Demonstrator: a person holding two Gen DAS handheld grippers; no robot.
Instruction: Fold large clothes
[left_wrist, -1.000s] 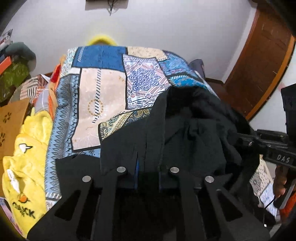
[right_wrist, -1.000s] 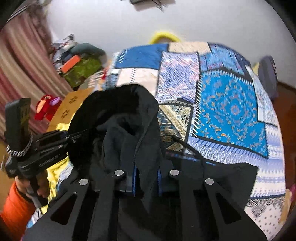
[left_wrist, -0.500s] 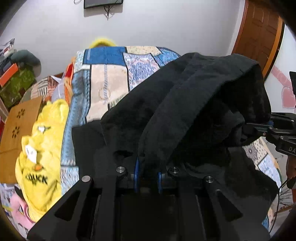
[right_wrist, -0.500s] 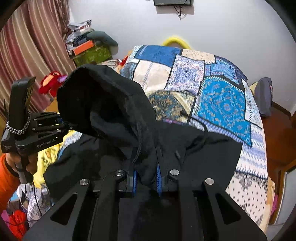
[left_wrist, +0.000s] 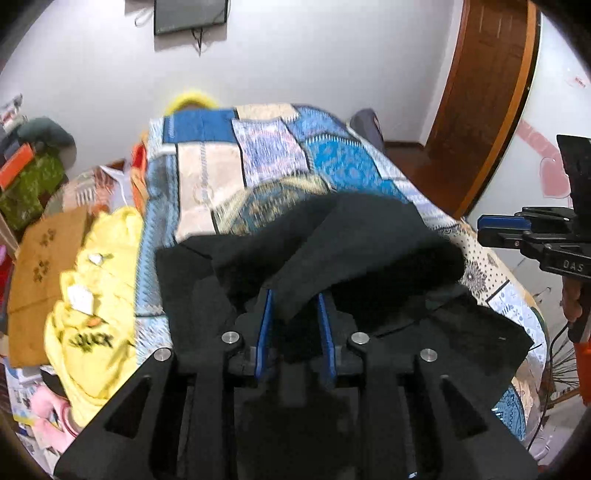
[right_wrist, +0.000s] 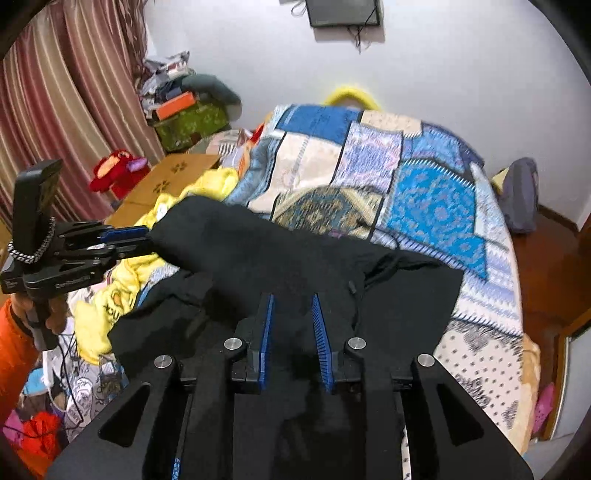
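Observation:
A black hoodie (left_wrist: 369, 240) lies on the near end of a bed with a patchwork cover (left_wrist: 266, 162). In the left wrist view my left gripper (left_wrist: 295, 299) has its blue pads apart, with a fold of the hood lying loosely between them. In the right wrist view the hoodie (right_wrist: 295, 258) is spread over the cover (right_wrist: 424, 206), hood folded onto the body. My right gripper (right_wrist: 291, 306) is open just above the cloth. The left gripper (right_wrist: 125, 238) appears there at the hood's left edge. The right gripper (left_wrist: 498, 230) appears at right in the left view, clear of the cloth.
A yellow garment (left_wrist: 92, 314) and a brown cardboard box (left_wrist: 40, 266) lie left of the bed. Clutter and striped curtains (right_wrist: 55, 92) stand at far left. A wooden door (left_wrist: 480, 92) and wooden floor (right_wrist: 546, 266) are to the right.
The hood, held raised by both grippers earlier, has come down onto the hoodie's body. Both grippers have opened, and the right one has drawn clear of the cloth.

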